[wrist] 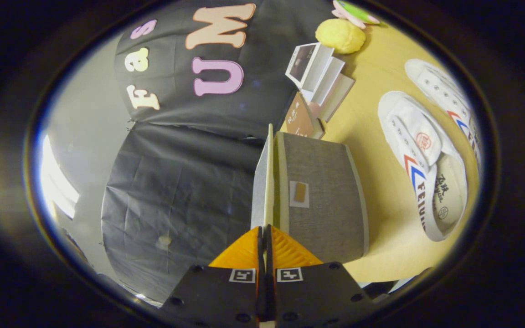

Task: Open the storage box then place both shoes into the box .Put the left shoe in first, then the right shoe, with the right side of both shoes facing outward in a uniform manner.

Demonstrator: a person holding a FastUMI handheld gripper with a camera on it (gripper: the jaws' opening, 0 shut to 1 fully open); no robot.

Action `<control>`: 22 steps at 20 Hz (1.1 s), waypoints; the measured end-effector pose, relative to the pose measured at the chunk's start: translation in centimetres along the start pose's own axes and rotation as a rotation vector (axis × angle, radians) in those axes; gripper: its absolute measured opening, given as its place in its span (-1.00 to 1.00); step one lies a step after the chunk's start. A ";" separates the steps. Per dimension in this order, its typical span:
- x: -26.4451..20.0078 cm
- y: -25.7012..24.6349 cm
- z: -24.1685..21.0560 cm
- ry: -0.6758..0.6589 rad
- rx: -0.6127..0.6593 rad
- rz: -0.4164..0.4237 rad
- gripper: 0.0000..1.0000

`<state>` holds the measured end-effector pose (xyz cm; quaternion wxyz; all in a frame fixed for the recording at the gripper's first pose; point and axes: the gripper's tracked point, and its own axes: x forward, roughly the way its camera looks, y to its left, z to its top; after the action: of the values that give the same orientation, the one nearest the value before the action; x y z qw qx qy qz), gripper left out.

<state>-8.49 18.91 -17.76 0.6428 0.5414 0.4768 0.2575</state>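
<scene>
Grey fabric storage box [321, 200] standing on bench [381, 237], thin lid flap [269, 182] being pinched edge-on between nearly closed jaws, probably for swinging box open. Two white shoes [419, 159] waiting side by side near bench edge, beyond box.

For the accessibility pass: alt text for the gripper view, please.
The claw is shut on the thin lid of a grey fabric storage box, holding it swung open and edge-on to the camera. Beside the box, two white shoes lie on the wooden table; small cards and a yellow lump sit beyond.
</scene>
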 end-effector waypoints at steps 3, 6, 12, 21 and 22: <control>-0.1 2.1 0.4 0.003 -0.030 0.019 -0.93; 0.2 4.7 0.6 0.006 -0.056 0.044 -0.93; 2.1 10.1 0.2 0.021 -0.123 0.086 -0.93; 7.3 17.3 -2.3 0.060 -0.215 0.131 -0.94; 8.1 17.8 -2.7 0.066 -0.226 0.136 -0.94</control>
<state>-4.24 31.96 -3.57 0.6649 0.4878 0.4278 0.3702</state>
